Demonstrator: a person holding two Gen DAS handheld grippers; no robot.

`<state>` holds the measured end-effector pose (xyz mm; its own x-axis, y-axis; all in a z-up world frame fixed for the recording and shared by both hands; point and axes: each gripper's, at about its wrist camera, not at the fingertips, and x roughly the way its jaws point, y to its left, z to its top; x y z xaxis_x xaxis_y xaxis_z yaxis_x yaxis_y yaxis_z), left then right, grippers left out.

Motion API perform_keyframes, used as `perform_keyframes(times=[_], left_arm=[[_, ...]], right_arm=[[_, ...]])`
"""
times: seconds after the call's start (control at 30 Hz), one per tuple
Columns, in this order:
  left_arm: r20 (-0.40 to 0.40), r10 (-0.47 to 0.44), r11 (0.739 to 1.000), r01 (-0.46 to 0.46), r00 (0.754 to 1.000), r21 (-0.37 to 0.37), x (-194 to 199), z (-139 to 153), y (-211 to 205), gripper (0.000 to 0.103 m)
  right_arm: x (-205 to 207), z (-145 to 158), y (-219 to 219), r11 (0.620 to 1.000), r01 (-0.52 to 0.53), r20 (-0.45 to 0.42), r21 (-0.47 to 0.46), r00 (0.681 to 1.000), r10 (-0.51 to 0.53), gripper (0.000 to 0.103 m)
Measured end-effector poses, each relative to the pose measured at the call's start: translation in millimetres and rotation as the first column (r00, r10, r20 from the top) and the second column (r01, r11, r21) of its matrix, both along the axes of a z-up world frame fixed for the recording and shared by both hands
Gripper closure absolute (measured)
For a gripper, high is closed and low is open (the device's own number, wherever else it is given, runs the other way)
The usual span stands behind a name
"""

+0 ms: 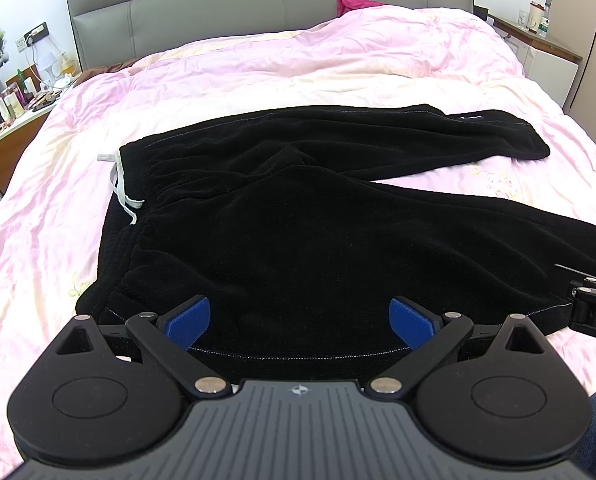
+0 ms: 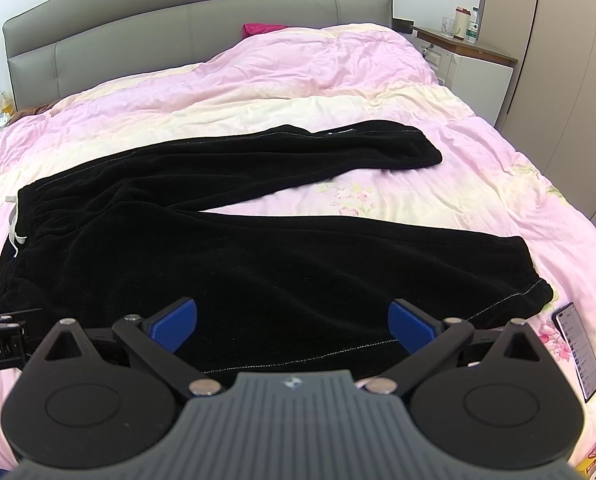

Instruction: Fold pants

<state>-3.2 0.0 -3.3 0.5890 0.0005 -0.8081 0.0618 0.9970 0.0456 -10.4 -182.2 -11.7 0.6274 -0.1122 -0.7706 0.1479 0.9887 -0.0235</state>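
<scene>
Black pants [image 1: 298, 216] lie flat on the pink quilt [image 1: 257, 64], waistband to the left with a white drawstring [image 1: 123, 188], two legs spread apart to the right. They also show in the right wrist view [image 2: 257, 256]. My left gripper [image 1: 300, 322] is open and empty, its blue pads over the near edge of the pants by the waist. My right gripper [image 2: 293, 324] is open and empty over the near leg's lower seam. Each gripper's side shows at the other view's edge.
A grey headboard [image 1: 257, 4] is at the back. A cluttered nightstand [image 1: 13, 108] stands to the left, and another nightstand [image 2: 466, 44] with a cup and bottles to the right. A phone [image 2: 580, 350] lies on the quilt near the right leg cuff. A magenta cloth [image 1: 358, 2] lies by the headboard.
</scene>
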Motion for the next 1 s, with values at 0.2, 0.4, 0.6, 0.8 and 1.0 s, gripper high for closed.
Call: perform_keyframes(times=[0.2,0.4,0.6,0.8,1.0], left_arm=[[0.0,0.0,1.0,0.0,1.0,0.0,0.1,-0.2,0.2,0.0],[0.001,-0.003,1.0,0.003,1.0,0.001,0.0,-0.2,0.2,0.0],[-0.01,-0.023,1.0,0.024,1.0,0.014,10.8,-2.6,4.8,0.0],[0.058,-0.05,0.996,0.045,0.997,0.082,63.2,4.1,42.4,0.0],[0.041,-0.023,0.999,0.021,0.999,0.04,149.0,-12.8,113.0,0.0]], right_arm=[[0.2,0.0,0.3,1.0,-0.001,0.0,0.0,1.0,0.001,0.005],[0.3,0.0,0.8,1.0,0.0,0.0,-0.001,1.0,0.0,0.005],[3.8,2.7,1.5,1.0,-0.008,-0.001,0.0,1.0,0.008,0.005],[40.5,-4.6,-15.2,0.998,-0.064,0.011,-0.017,0.998,0.064,0.005],[112.5,-24.1,-61.8,0.979,-0.195,0.059,0.057,0.98,0.191,0.005]])
